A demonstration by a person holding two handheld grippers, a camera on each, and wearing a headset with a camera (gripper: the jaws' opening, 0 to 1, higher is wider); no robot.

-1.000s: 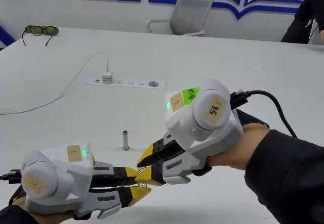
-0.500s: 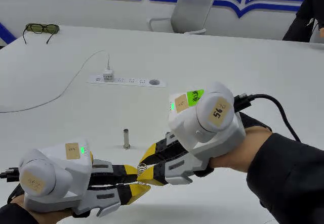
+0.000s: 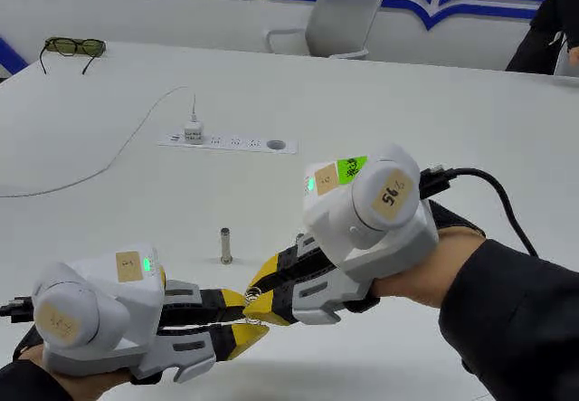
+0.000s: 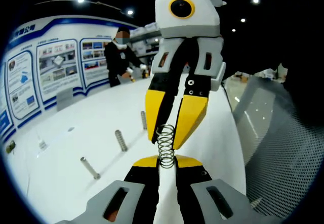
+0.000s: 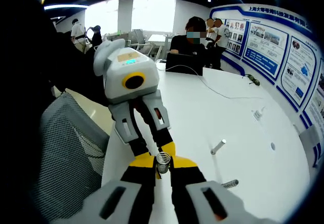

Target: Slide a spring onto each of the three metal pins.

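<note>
Honestly not much has moved in the last second. The two tools were already nose to nose. Now the right hand-held gripper (image 3: 259,298) has snugged its tips a bit tighter against those of the left hand-held gripper (image 3: 244,318), low over the near edge of the desk (image 3: 380,102). The head view itself has drifted a little too, so some of the shift is just the camera.

The spring (image 4: 165,144) is up in the air between them, not on anything. In the left gripper view the left one is clenched on one end, and the right one's yellow pads look pinched on the other end. So both are grasping the spring. I read that as a hand-off or re-grip to line it up, not a placement.

Task-wise, the bare pin (image 3: 225,245) stands upright just beyond the tips, a bit to the left. It sits in the same spot as before relative to the power strip (image 3: 226,143), and it still has no spring on it. In the left gripper view a second pin (image 4: 120,140) looks coiled, so one is probably done. The third pin (image 4: 144,120) is too small to call.
</note>
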